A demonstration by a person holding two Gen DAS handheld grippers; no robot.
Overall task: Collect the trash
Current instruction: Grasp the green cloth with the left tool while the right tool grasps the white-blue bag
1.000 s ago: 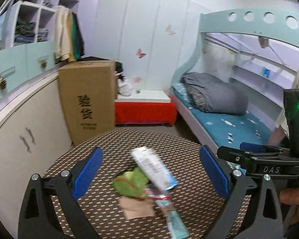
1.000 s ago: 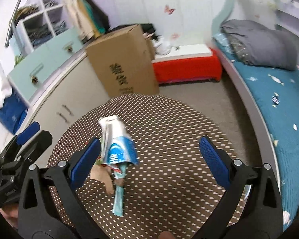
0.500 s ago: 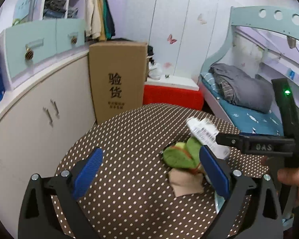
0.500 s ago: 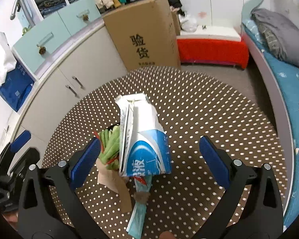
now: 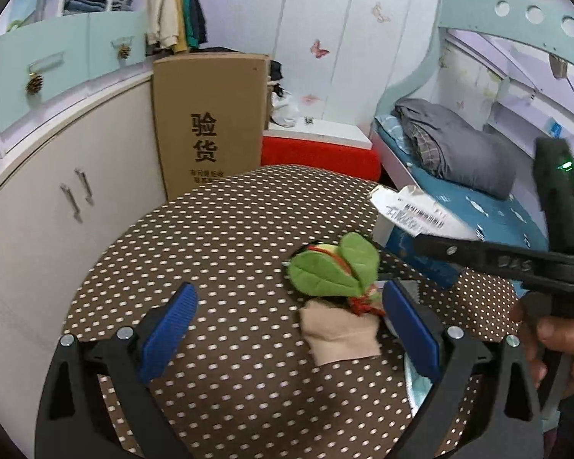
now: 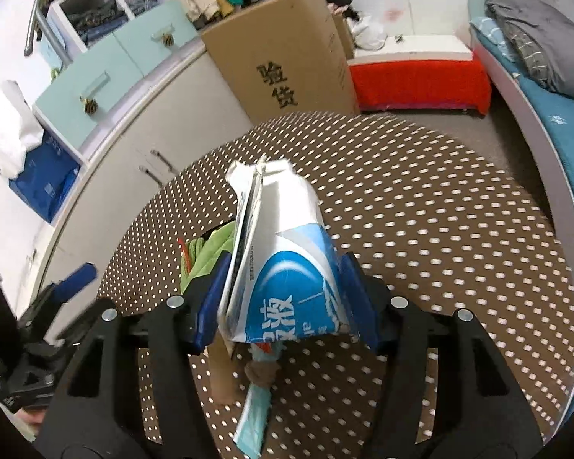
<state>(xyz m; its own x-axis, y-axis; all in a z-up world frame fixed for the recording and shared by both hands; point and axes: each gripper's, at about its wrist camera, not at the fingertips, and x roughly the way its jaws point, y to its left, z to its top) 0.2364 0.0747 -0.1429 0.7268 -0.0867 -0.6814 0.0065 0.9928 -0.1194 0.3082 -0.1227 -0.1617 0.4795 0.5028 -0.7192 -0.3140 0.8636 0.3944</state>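
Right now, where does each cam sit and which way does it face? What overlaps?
Left wrist: on the left tongs, facing across the dotted table toward the bed; own open blue pads frame the green wrapper; the right tongs and hand enter at right.
Right wrist: on the right tongs, looking down at the table; own pads clamp the blue-white carton; the left tongs show at lower left.
Shared: table, carton, green wrapper, cardboard box, red bench.

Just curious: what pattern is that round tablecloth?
Brown with small white dots; the tablecloth shows best in the right wrist view.
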